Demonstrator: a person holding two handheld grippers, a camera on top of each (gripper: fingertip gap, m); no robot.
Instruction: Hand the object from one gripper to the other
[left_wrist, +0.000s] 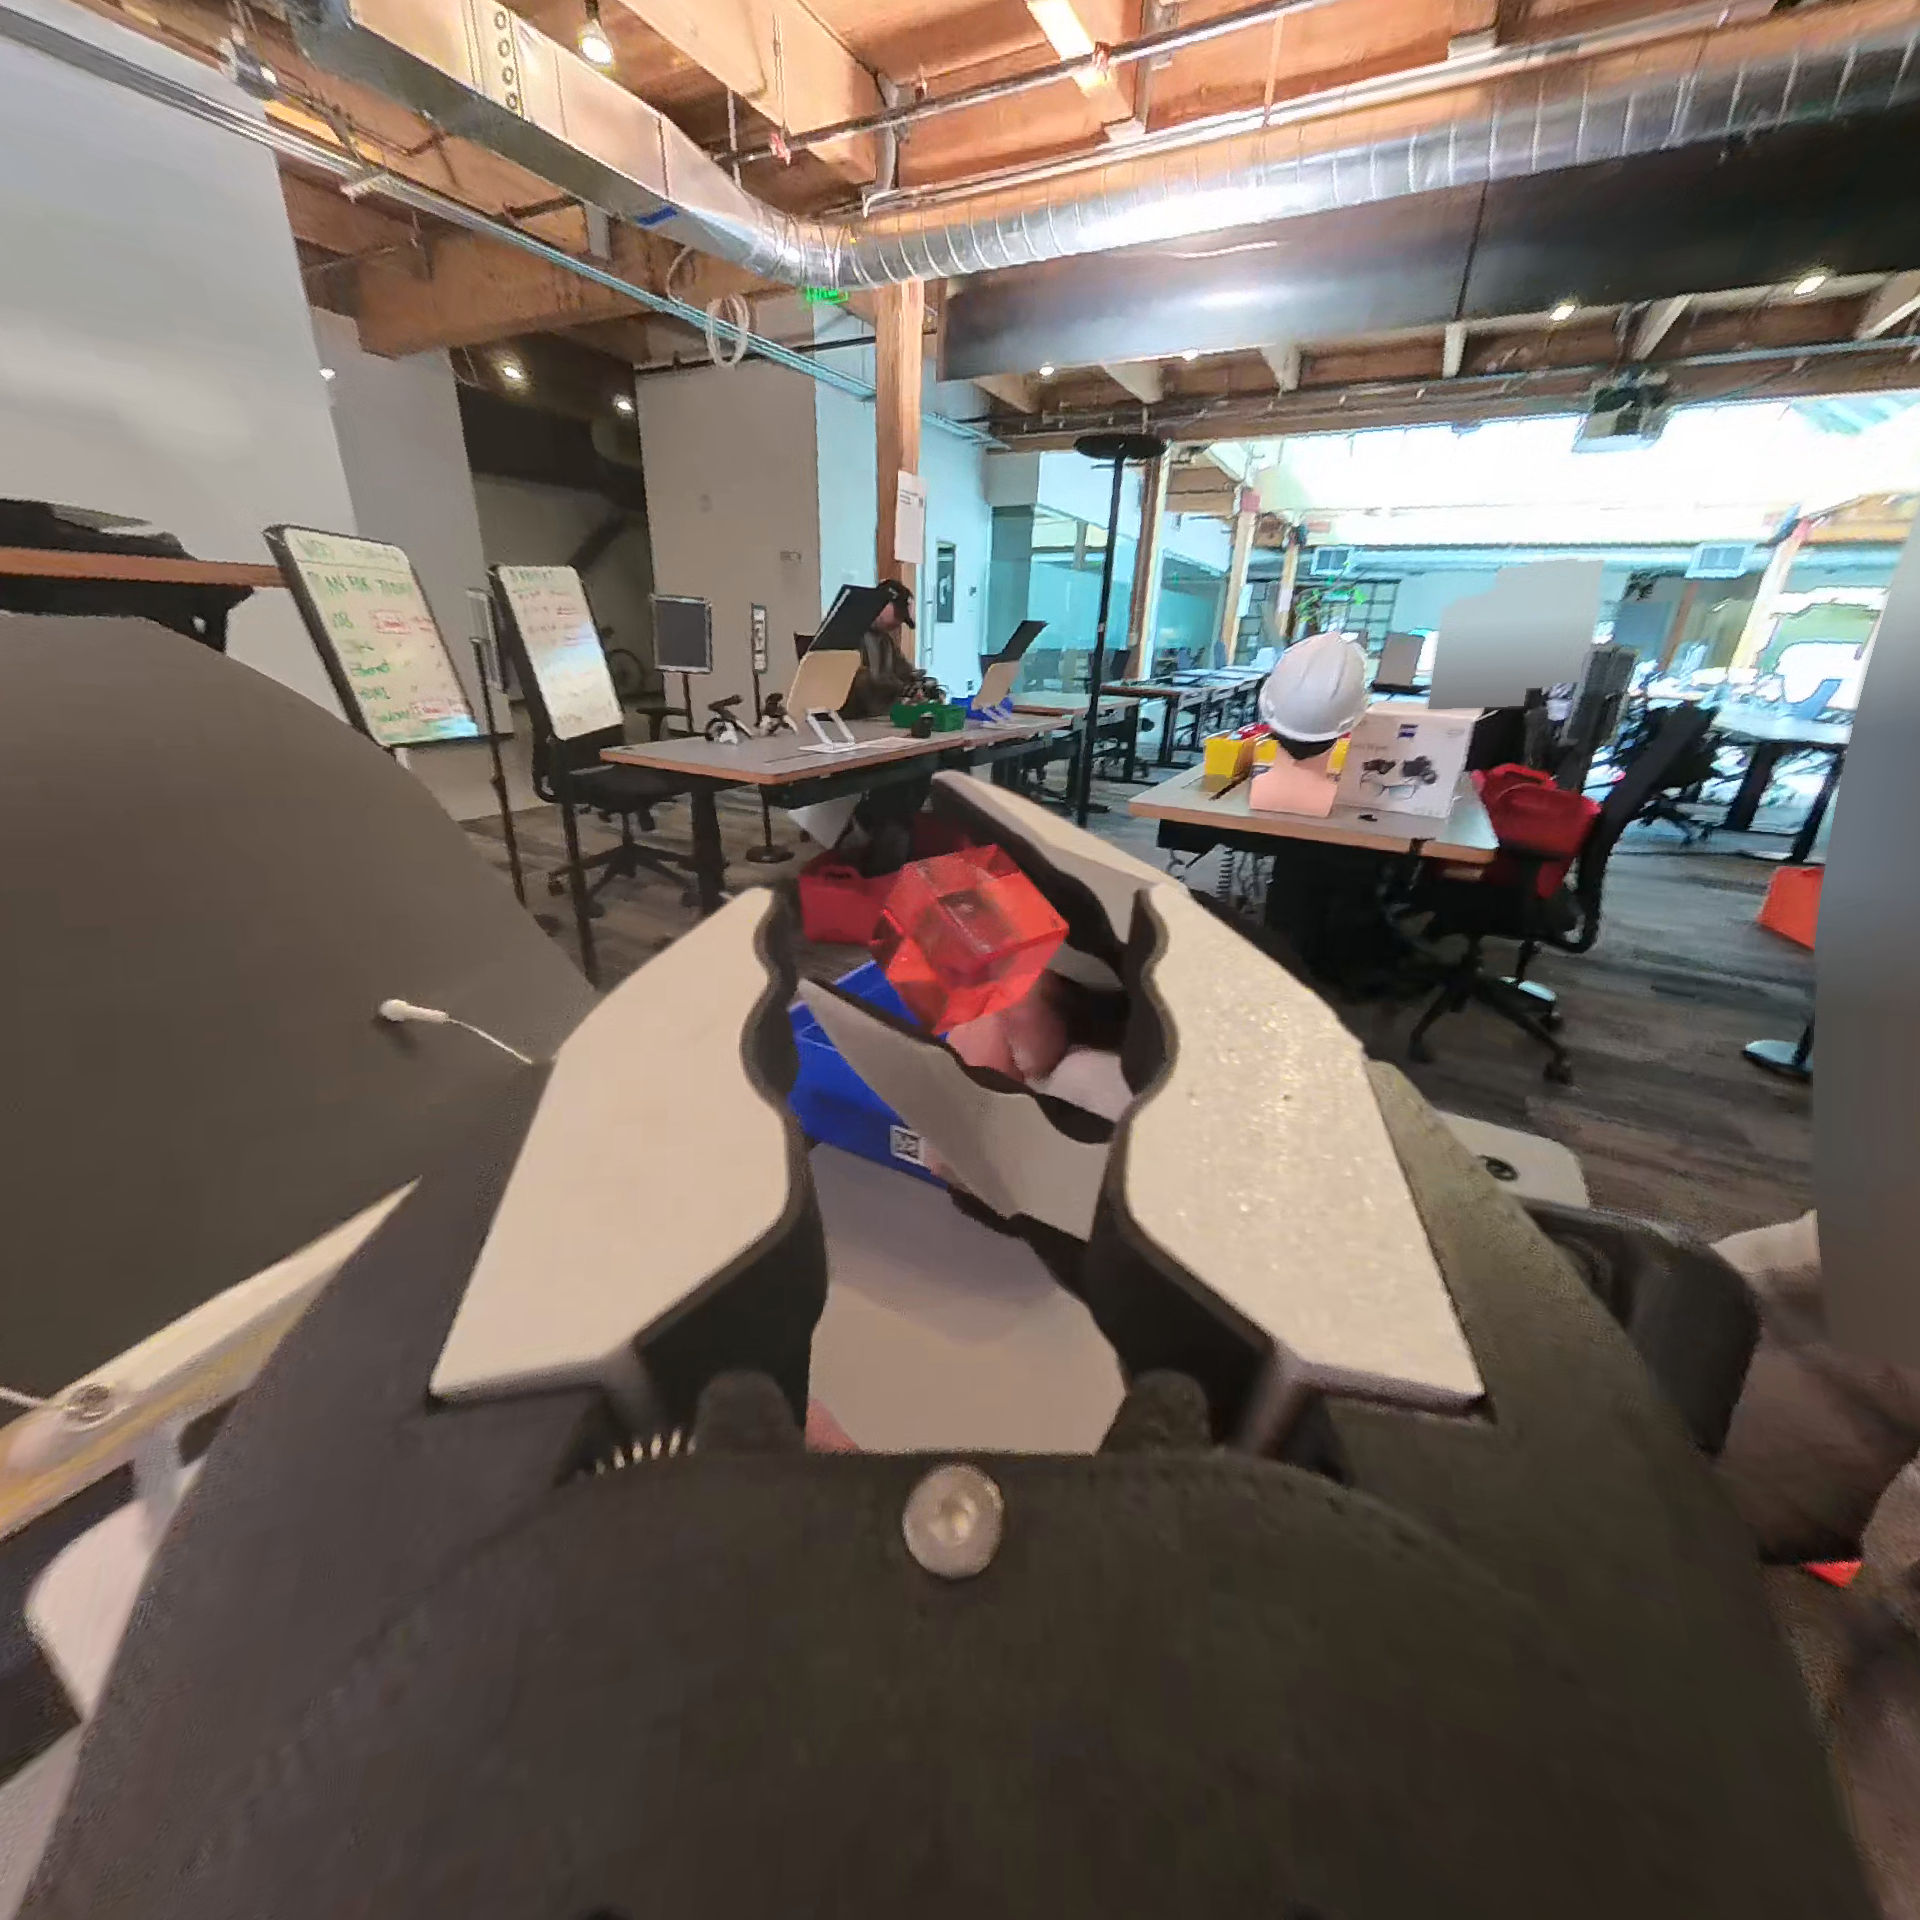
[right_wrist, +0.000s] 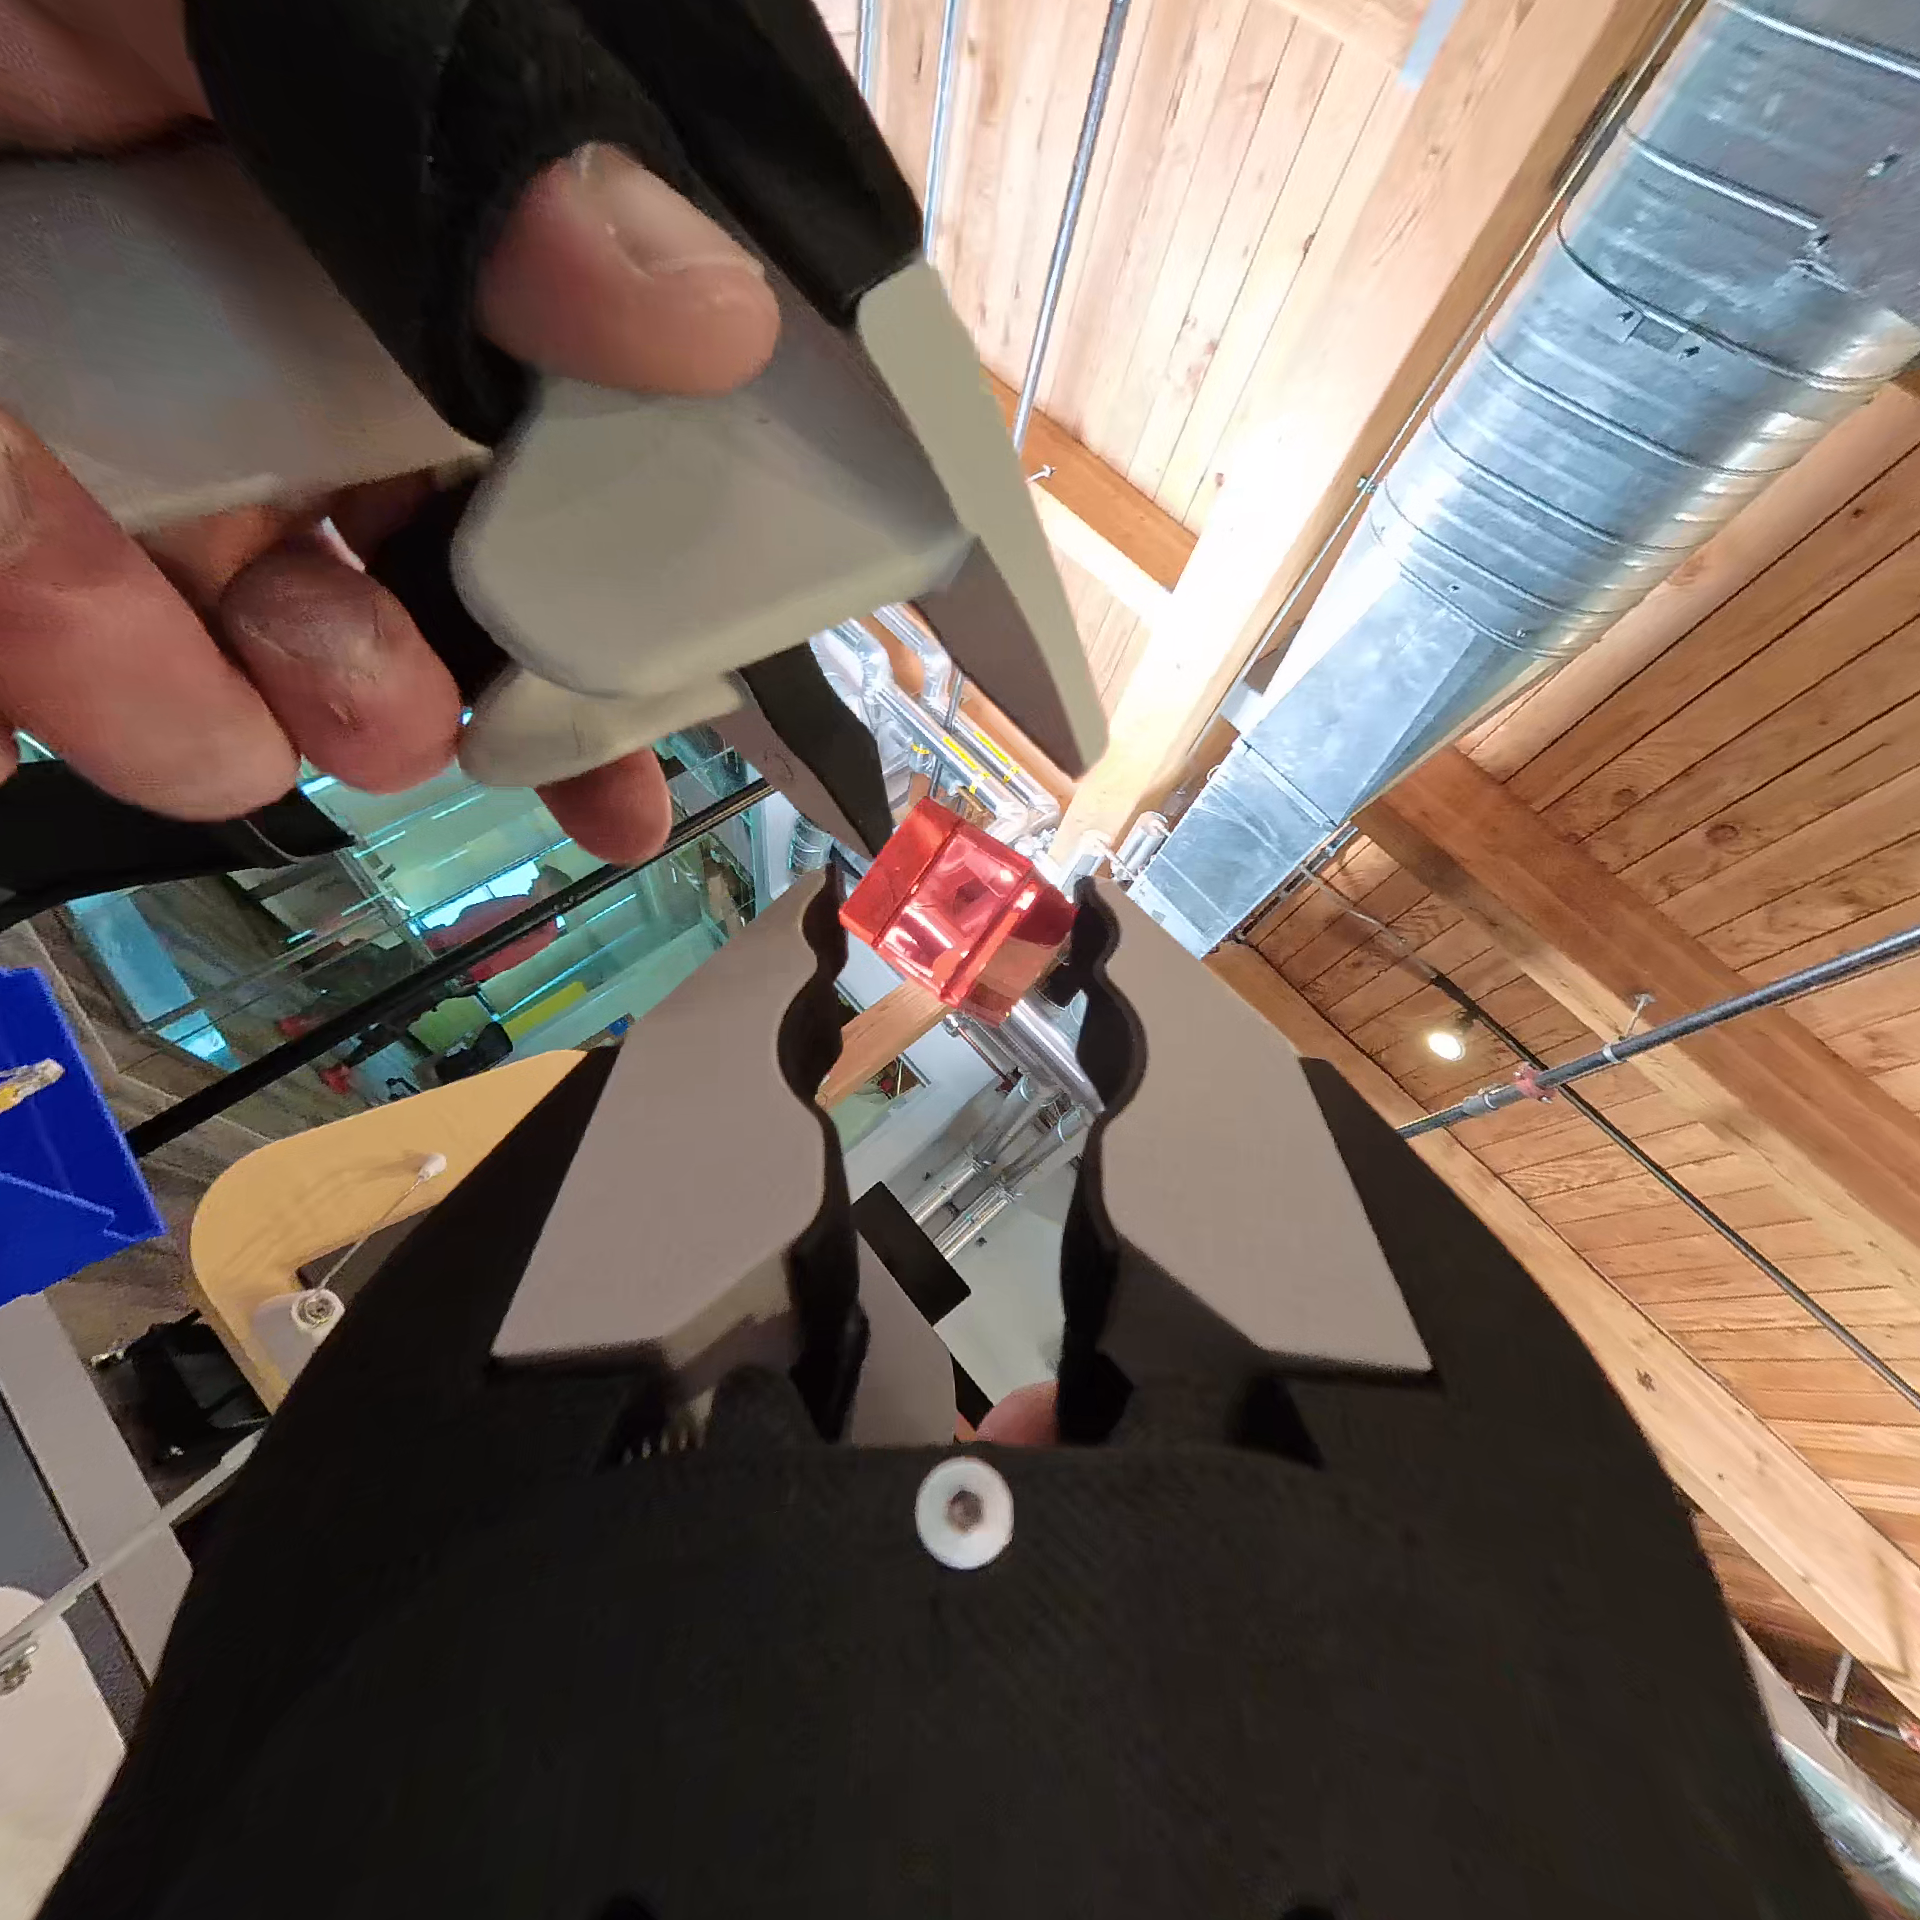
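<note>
Red clear cube (right_wrist: 951, 920) pinched at right tongs (right_wrist: 956, 891) tips; left tongs (left_wrist: 956, 914) wide around it. Probably light, rigid, slick plastic: grip the free flat faces.

A white tabletop (left_wrist: 935, 1320) shows through the gap low in the left wrist view. A blue bin (left_wrist: 842, 1091) sits on it toward its far edge. How much else lies on this tabletop cannot be told; most of it is hidden

One red block (left_wrist: 971, 940), two tools (left_wrist: 961, 925) (right_wrist: 956, 899), one blue bin (left_wrist: 847, 1081), one white hard hat (left_wrist: 1314, 686), two whiteboards (left_wrist: 379, 634) (left_wrist: 561, 649).
</note>
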